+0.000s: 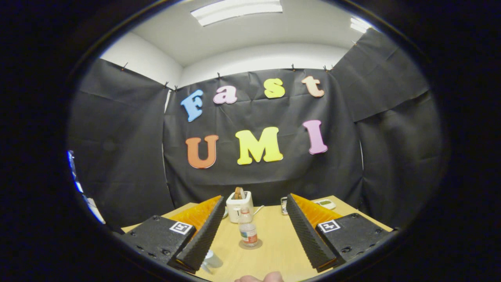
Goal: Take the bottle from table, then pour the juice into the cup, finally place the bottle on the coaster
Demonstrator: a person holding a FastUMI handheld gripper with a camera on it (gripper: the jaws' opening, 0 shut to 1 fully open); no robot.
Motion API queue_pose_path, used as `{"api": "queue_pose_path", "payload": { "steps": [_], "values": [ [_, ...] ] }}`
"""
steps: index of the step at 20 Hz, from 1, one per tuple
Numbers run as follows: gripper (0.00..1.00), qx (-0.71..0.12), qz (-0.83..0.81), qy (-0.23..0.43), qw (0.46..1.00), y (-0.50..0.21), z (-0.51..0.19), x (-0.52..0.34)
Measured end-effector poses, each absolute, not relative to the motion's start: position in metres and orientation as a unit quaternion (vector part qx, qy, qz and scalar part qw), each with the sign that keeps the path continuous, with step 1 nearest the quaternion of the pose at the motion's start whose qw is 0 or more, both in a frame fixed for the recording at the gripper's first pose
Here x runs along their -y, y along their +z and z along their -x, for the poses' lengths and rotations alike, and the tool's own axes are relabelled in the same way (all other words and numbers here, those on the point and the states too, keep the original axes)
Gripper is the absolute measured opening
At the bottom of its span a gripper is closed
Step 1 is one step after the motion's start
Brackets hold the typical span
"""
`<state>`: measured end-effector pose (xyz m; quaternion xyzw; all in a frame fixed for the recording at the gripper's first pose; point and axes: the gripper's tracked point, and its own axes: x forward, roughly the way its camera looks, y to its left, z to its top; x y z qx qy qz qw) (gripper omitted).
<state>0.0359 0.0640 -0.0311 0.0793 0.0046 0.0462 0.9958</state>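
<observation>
Clear bottle [247, 231], red-banded label, upright on a round coaster [250, 245] on the desk [278, 250]; what appears to be the clear cup [211, 260] stands nearby.

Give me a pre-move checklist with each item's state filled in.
1. Gripper open, fingers apart: ok.
2. Bottle upright, ahead between the fingers: ok.
3. Bottle on the coaster already: ok, so the placing step looks done, or not begun: cannot tell which.
4. Cup beside the left finger: partly hidden, whether it holds juice: cannot tell.
5. Toaster beyond the bottle, apart from it: ok.
6. Hand near the table edge, below the fingers: not ok if the gripper pulls back.
</observation>
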Motion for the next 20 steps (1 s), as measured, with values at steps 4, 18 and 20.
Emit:
{"api": "queue_pose_path", "payload": {
  "steps": [4, 18, 20],
  "values": [
    [1.00, 0.037, -0.056, 0.041, 0.997, -0.018, -0.010, -0.051],
    [1.00, 0.049, -0.044, 0.037, 0.997, -0.020, 0.014, -0.039],
    [1.00, 0.052, -0.036, 0.032, 0.998, -0.023, 0.013, -0.034]
  ]
}}
